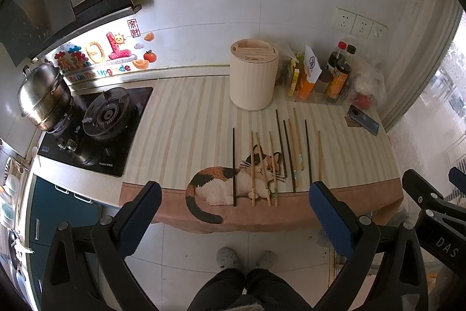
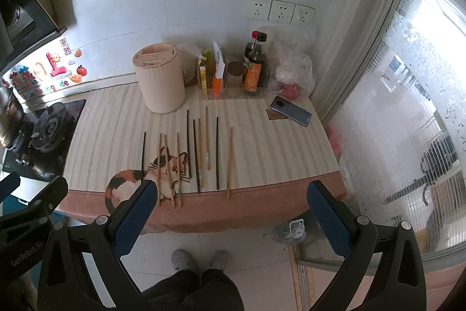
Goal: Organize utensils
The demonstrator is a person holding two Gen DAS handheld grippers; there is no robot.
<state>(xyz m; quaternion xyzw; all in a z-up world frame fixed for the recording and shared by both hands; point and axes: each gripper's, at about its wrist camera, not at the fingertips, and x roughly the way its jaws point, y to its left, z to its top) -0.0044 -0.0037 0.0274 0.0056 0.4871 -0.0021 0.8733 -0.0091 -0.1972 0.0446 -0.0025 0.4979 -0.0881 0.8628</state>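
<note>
Both tools (image 1: 234,196) (image 2: 233,194) wide apart, w/ chopsticks (image 1: 272,162) loose on mat (image 1: 180,118).

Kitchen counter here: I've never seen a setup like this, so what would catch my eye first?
Probably the calico cat printed on the striped mat, at its near edge, with a row of loose chopsticks, dark and pale, lying across and beside it. Behind them stands a cream cylindrical holder with slots in its top, and left of the mat a steel pot sits on the gas stove. Both grippers hang open before the counter's edge.
</note>
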